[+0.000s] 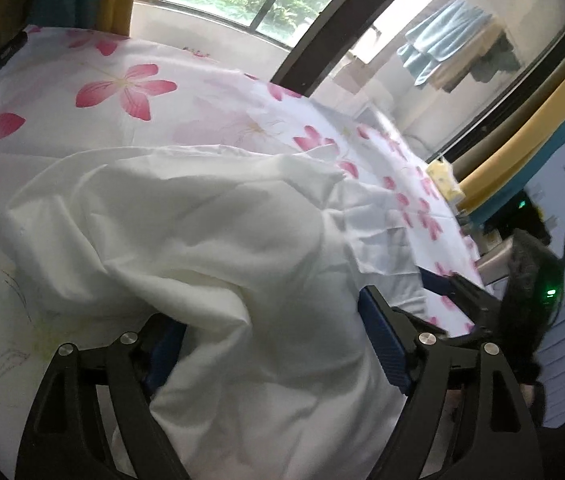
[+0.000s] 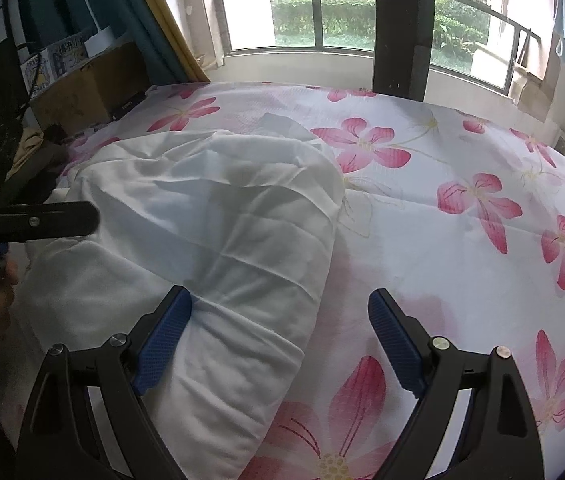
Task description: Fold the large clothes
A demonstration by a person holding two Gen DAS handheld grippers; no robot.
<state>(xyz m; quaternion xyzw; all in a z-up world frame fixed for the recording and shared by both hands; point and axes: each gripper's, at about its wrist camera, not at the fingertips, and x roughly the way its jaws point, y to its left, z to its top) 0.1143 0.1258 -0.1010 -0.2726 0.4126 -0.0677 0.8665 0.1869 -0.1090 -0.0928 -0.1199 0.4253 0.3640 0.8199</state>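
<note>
A large white garment (image 1: 210, 232) lies bunched and creased on a bed sheet with pink flowers (image 1: 122, 88). My left gripper (image 1: 270, 320) is open, its jaws wide apart with a mound of the white cloth between them; its left blue pad is partly hidden by cloth. In the right wrist view the same white garment (image 2: 218, 216) lies left of centre on the flowered sheet (image 2: 462, 208). My right gripper (image 2: 278, 336) is open, straddling the garment's right folded edge, left pad against the cloth. The left gripper's body (image 2: 38, 220) shows at the left edge.
A window with a dark frame (image 2: 400, 28) stands beyond the bed. Cardboard boxes and books (image 2: 82, 84) sit at the left bedside. A yellow pack (image 1: 446, 180) and a yellow-teal curtain (image 1: 530, 128) are at the bed's right edge. Towels (image 1: 442, 44) hang outside.
</note>
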